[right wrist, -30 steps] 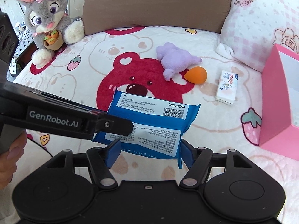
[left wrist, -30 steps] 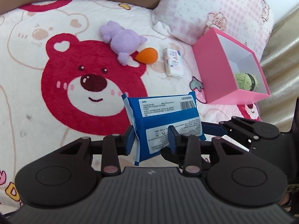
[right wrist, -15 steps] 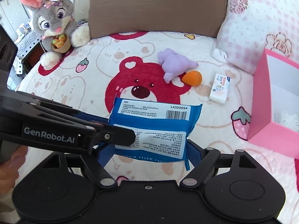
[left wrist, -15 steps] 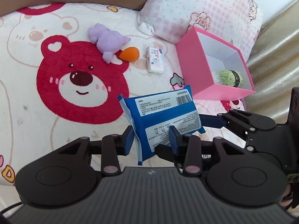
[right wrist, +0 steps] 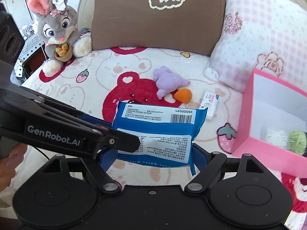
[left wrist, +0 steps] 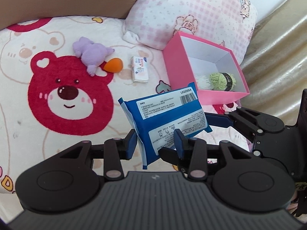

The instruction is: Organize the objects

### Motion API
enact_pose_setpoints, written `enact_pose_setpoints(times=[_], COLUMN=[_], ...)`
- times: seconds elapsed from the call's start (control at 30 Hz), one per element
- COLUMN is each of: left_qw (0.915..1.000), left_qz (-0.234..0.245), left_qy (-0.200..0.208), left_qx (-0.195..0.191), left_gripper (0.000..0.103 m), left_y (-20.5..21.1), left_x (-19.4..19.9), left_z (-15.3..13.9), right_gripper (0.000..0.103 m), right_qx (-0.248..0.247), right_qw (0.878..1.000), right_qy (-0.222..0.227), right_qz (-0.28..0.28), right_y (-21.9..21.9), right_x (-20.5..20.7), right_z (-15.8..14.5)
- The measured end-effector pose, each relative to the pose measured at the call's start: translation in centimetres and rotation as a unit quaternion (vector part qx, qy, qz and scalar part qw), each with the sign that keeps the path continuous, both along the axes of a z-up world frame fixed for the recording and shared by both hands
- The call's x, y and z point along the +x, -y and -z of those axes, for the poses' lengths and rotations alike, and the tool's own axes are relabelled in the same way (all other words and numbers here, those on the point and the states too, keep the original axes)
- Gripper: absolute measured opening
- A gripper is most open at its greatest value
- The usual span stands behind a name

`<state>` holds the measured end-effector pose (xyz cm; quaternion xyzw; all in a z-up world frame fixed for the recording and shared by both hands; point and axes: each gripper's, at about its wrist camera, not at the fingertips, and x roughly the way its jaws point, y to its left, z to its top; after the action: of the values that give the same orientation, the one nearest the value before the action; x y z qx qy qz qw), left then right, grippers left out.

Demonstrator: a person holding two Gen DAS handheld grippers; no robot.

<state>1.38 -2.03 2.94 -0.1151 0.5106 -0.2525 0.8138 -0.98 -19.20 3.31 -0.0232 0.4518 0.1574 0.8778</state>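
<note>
Between your two grippers, above the bear-print bedspread (right wrist: 92, 80), hangs one blue wipes pack (left wrist: 168, 117); its label reads "LX320054" over a barcode, with "PURE WATER WIPES" along the lower edge. Your left gripper (left wrist: 156, 140) has its jaws narrow, clamped on the pack's near end. Your right gripper (right wrist: 154, 158) has jaws that have just been opening; they stand wide either side of the pack, and whether they still press it I cannot tell. Your left gripper's arm, marked "GenRobot.AI", crosses the right wrist view and hides the pack's left corner.

On the bed:
- one purple plush (left wrist: 92, 54), touching one orange sponge (left wrist: 113, 67);
- one small white packet (left wrist: 140, 69), its print too small to read;
- one pink box (left wrist: 177, 67), open, holding one green yarn ball (left wrist: 220, 80) with white yarn beside it;
- one grey rabbit plush (right wrist: 57, 32);
- one brown cushion (right wrist: 153, 19);
- one pink checked pillow (left wrist: 191, 9).
</note>
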Motion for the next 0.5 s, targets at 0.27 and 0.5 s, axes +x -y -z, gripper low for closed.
enact_pose_setpoints(times=[0.27,0.5], left_qw=[0.9995,0.9987], left_qz=[0.02,0.037], left_qy=[0.022,0.033], left_qx=[0.003,0.0], left_gripper=[0.039,0.039], left_y=[2.8,5.4], left_x=[0.1,0.7], left_z=[-1.8,-3.1], right_gripper=[0.086,0.086], right_qx=[0.002,-0.001], right_qw=[1.0,0.999], right_qy=[0.017,0.027], right_qz=[0.016,0.033], right_y=[2.6,4.8], right_x=[-0.4,-0.3], right_z=[-1.4,-2.4])
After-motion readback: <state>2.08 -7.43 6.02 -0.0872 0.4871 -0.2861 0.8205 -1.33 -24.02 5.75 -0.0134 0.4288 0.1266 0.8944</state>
